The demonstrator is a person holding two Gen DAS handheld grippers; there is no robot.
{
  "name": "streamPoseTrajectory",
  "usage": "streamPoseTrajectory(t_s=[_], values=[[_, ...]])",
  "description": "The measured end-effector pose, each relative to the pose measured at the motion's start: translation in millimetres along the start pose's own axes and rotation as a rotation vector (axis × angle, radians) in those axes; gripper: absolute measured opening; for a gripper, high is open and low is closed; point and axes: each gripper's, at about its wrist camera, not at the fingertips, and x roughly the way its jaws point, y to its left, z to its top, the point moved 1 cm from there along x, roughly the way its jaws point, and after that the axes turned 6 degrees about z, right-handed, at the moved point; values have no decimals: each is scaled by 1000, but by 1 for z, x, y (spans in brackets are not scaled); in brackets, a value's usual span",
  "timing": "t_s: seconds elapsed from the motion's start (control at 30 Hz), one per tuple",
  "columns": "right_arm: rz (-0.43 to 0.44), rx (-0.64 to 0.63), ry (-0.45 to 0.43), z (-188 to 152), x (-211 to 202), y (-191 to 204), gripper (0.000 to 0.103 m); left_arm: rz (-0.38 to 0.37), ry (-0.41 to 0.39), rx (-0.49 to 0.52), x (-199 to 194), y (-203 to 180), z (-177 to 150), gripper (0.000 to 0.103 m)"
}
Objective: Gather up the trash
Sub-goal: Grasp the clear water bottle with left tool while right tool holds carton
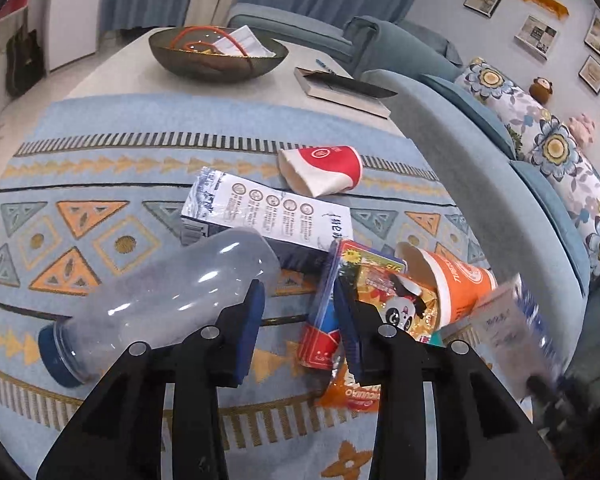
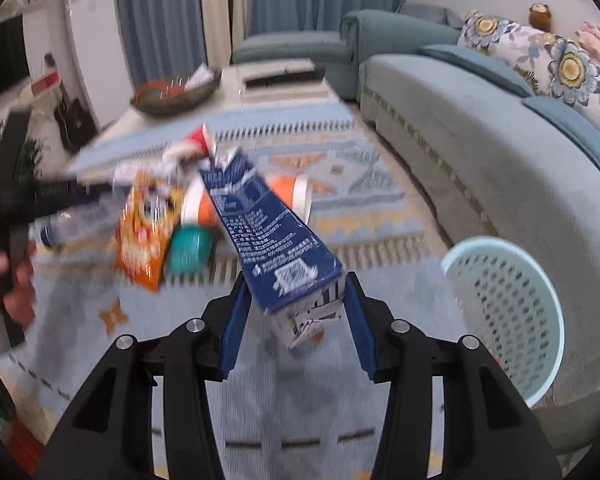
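The right gripper (image 2: 294, 312) was clamped on the white bottom end of a blue, creased cardboard carton (image 2: 272, 240), which stood tilted over the patterned woven rug (image 2: 300, 408), near a pale plastic basket (image 2: 508, 312) with a perforated wall beside the soft sofa (image 2: 480, 152). The left gripper (image 1: 298, 316) had its jaws apart with nothing between them, over the rug between a clear round plastic bottle (image 1: 160, 304) and a shiny snack bag (image 1: 380, 292). Around them lay a second carton (image 1: 268, 216), an orange paper cup (image 1: 456, 284) and a flattened red cup (image 1: 324, 168).
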Motion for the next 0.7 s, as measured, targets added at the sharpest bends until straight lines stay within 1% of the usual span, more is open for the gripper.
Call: streamPoseTrajectory(t_s=[0.07, 0.13, 0.17, 0.2, 0.23, 0.27, 0.3, 0.33, 0.37, 0.4, 0.43, 0.47, 0.53, 0.57, 0.6, 0.63, 0.7], values=[[15, -10, 35, -9, 4, 6, 44, 16, -14, 2, -5, 3, 2, 35], [34, -28, 53, -12, 7, 11, 45, 12, -36, -6, -16, 7, 7, 35], [40, -34, 58, -11, 8, 12, 53, -2, -56, -17, -25, 12, 11, 35], [43, -37, 62, -9, 9, 13, 65, -9, -72, -21, -32, 14, 14, 37], [43, -42, 55, -6, 9, 15, 68, -8, -87, -21, -38, 16, 16, 39], [47, -50, 50, -4, 9, 18, 68, 4, -111, -11, -46, 18, 19, 44], [51, -57, 47, -2, 10, 19, 68, 20, -124, 4, -51, 20, 20, 48], [48, -64, 44, 1, 11, 22, 68, 47, -134, 20, -56, 22, 22, 49], [37, -65, 44, 5, 14, 23, 68, 89, -145, 40, -61, 27, 24, 53], [21, -62, 55, 8, 20, 24, 68, 125, -153, 57, -64, 32, 25, 62], [9, -60, 65, 11, 25, 26, 68, 140, -152, 65, -65, 37, 24, 69], [-3, -57, 75, 12, 29, 25, 68, 158, -143, 76, -65, 43, 23, 80], [1, -49, 98, 12, 38, 23, 68, 189, -130, 90, -58, 54, 22, 81], [4, -44, 106, 12, 41, 23, 68, 234, -109, 108, -48, 57, 20, 81], [3, -38, 113, 11, 43, 22, 65, 258, -102, 124, -44, 59, 21, 81], [10, -30, 125, 11, 47, 21, 61, 276, -87, 149, -35, 60, 21, 81], [32, -19, 145, 11, 50, 21, 46, 275, -31, 184, -17, 63, 17, 81]])
